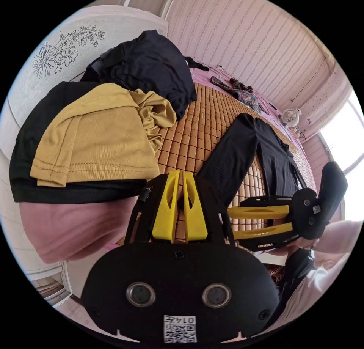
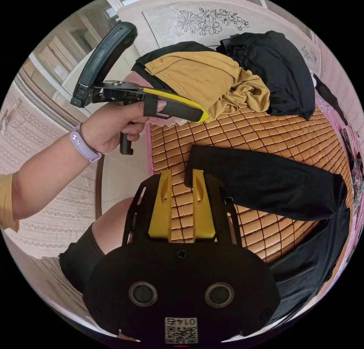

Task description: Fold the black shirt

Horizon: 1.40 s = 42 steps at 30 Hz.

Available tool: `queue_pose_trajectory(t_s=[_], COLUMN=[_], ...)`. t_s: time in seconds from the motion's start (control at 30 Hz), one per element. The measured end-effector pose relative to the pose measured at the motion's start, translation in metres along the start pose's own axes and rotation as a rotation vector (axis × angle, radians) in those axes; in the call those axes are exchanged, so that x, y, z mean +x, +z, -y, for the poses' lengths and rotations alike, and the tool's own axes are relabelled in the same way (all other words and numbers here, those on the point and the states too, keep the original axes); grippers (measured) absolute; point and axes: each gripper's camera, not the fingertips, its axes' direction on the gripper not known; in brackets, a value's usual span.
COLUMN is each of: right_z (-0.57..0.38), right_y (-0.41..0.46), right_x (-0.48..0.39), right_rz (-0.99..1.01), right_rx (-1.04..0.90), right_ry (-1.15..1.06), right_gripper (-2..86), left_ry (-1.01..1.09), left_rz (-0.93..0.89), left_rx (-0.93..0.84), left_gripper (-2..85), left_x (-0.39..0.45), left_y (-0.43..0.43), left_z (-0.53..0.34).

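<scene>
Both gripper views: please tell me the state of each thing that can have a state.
black shirt: folded narrow, lying flat on the mat
left gripper: jaws nearly closed, holding nothing
right gripper: slightly open, holding nothing
yellow garment: crumpled, on top of the pile
fan: upright; running or not, cannot tell

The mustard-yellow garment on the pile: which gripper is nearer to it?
Left. The left gripper reaches the mustard-yellow garment on the pile; the right gripper hangs farther away, by the black shirt.
</scene>
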Motion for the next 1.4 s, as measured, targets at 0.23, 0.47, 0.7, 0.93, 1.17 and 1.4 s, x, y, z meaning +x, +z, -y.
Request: queue_pose_trajectory(t_s=[0.23, 0.47, 0.7, 0.93, 1.17, 1.4], right_z=[-0.195, -0.369, -0.409, -0.427, -0.447, -0.476], right_y=[-0.103, -0.176, -0.166, -0.168, -0.222, -0.205], right_x=[0.055, 0.077, 0.079, 0.088, 0.068, 0.079], right_rz=[-0.264, -0.487, -0.526, -0.456, -0.445, -0.411], right_rx=[0.036, -0.036, -0.141, -0.134, 0.016, -0.055], right_ry=[0.374, 0.839, 0.812, 0.804, 0.824, 0.895], right_gripper=[7.5, 7.0, 5.2, 2.1, 1.4, 3.8], left_ry=[0.248, 0.322, 0.345, 0.337, 0.331, 0.273], left_rz=[-0.286, -0.344, -0.246, -0.202, -0.2, -0.2], left_rx=[-0.051, -0.188, -0.263, -0.316, -0.282, -0.327], left_gripper=[1.0, 4.0, 4.5, 5.1, 5.6, 5.7], left_x=[0.102, 0.192, 0.226, 0.237, 0.24, 0.24], left_y=[0.014, 0.057, 0.083, 0.099, 0.082, 0.095], left_z=[-0.04, -0.056, -0.049, -0.038, -0.022, -0.022])
